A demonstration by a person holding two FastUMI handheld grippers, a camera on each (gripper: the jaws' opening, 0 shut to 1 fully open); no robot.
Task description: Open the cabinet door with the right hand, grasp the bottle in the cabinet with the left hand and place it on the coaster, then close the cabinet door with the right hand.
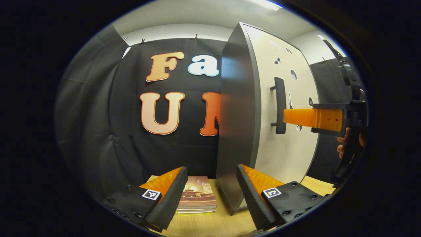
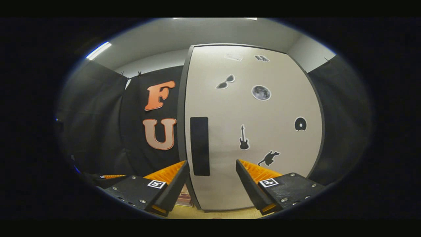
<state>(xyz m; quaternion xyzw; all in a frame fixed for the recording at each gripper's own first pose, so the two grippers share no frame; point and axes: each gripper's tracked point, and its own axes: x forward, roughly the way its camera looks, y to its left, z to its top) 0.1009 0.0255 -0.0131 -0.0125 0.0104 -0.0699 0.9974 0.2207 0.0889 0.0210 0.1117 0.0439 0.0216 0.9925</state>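
Note:
The cabinet stands on the table with its white, sticker-covered door shut, so whatever is inside is hidden. A black vertical handle sits at the door's left edge. My right gripper is open, and the handle lies in the gap between its fingers, closer to the left one. In the left gripper view the right gripper reaches in from the right, its tips at the handle, with a hand behind it. My left gripper is open and holds nothing, low over the table facing the cabinet's grey side.
A stack of books lies on the wooden table just left of the cabinet, ahead of the left gripper. Black cloth walls close in the back and both sides. The left gripper shows low at the left in the right gripper view.

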